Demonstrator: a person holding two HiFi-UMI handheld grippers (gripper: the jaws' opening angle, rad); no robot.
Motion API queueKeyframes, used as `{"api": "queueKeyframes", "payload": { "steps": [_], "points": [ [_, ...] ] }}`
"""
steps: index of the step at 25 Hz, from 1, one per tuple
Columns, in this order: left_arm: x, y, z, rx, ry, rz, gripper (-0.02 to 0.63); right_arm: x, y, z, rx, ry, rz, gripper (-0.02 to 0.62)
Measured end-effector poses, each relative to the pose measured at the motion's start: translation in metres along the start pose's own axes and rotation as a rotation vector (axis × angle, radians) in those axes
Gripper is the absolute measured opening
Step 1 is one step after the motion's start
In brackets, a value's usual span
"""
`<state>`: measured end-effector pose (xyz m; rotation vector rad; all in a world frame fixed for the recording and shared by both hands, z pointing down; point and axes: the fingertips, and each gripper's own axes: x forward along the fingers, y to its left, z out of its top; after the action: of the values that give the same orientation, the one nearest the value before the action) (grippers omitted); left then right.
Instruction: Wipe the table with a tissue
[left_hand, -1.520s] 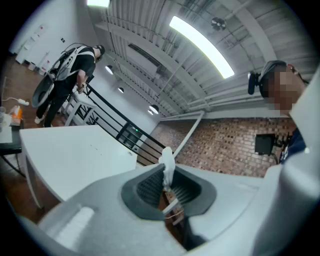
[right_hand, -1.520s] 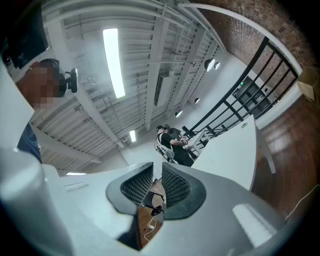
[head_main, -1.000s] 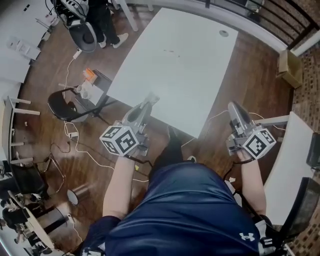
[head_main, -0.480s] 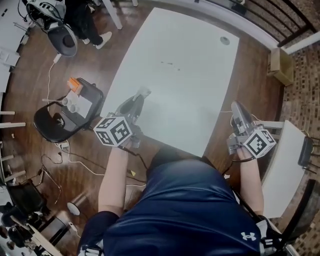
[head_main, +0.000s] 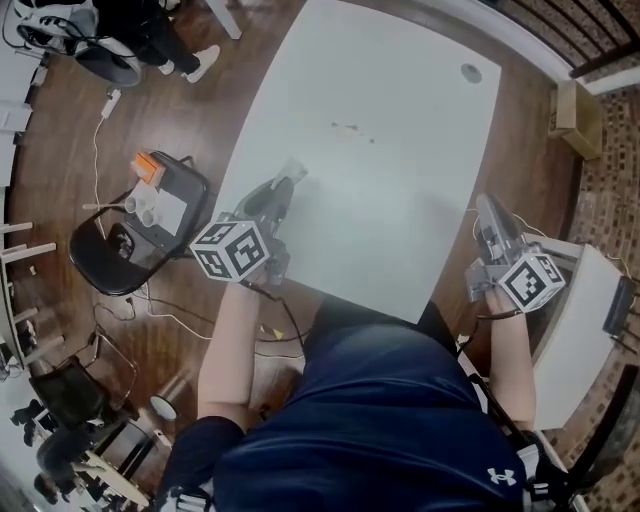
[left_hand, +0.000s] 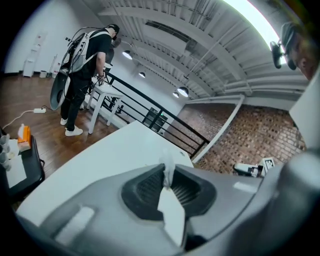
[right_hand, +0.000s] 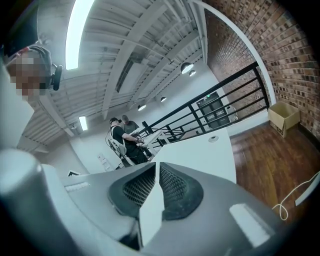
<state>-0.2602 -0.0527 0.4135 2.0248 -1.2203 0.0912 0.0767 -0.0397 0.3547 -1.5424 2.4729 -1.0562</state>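
My left gripper (head_main: 284, 188) reaches over the near left part of the white table (head_main: 400, 170), shut on a white tissue (head_main: 293, 167) that sticks out past its tips. In the left gripper view the tissue (left_hand: 166, 172) stands pinched between the shut jaws of the left gripper (left_hand: 167, 186), with the table top (left_hand: 115, 150) beyond. My right gripper (head_main: 489, 212) hangs off the table's right edge, over the wooden floor. Its jaws are closed with nothing between them, as the right gripper (right_hand: 156, 181) view shows. A few small brown marks (head_main: 351, 128) lie mid-table.
A black chair (head_main: 108, 260) with an orange item and cups stands left of the table. Cables run over the floor (head_main: 150, 310). A second white desk (head_main: 572, 335) is at my right, a cardboard box (head_main: 573, 106) far right. A person (left_hand: 82, 75) stands beyond the table's far left.
The view has shifted nearer the table. My left gripper with the tissue has moved a little further in over the table's near left part. The right gripper stays beside the right edge.
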Motion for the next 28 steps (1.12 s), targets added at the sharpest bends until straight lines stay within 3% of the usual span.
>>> {"api": "queueKeyframes", "payload": {
  "steps": [4, 15, 20, 23, 26, 28],
  "points": [
    [0.028, 0.01, 0.003, 0.074, 0.081, 0.065, 0.028, 0.021, -0.024, 0.001, -0.004, 0.038, -0.01, 0.029],
    [0.114, 0.038, 0.006, 0.477, 0.502, 0.229, 0.028, 0.081, -0.07, -0.006, -0.083, 0.121, 0.082, 0.029],
    [0.156, 0.06, -0.016, 0.518, 0.714, 0.218, 0.028, 0.083, -0.08, -0.017, -0.033, 0.118, 0.087, 0.03],
    [0.165, 0.085, -0.009, 0.551, 0.796, 0.298, 0.028, 0.084, -0.087, -0.022, -0.004, 0.114, 0.082, 0.029],
    [0.171, 0.098, 0.0, 0.651, 0.876, 0.35, 0.028, 0.084, -0.094, -0.023, 0.015, 0.109, 0.074, 0.029],
    [0.174, 0.1, -0.009, 0.64, 0.939, 0.349, 0.028, 0.086, -0.097, -0.025, 0.026, 0.106, 0.072, 0.029]
  ]
}}
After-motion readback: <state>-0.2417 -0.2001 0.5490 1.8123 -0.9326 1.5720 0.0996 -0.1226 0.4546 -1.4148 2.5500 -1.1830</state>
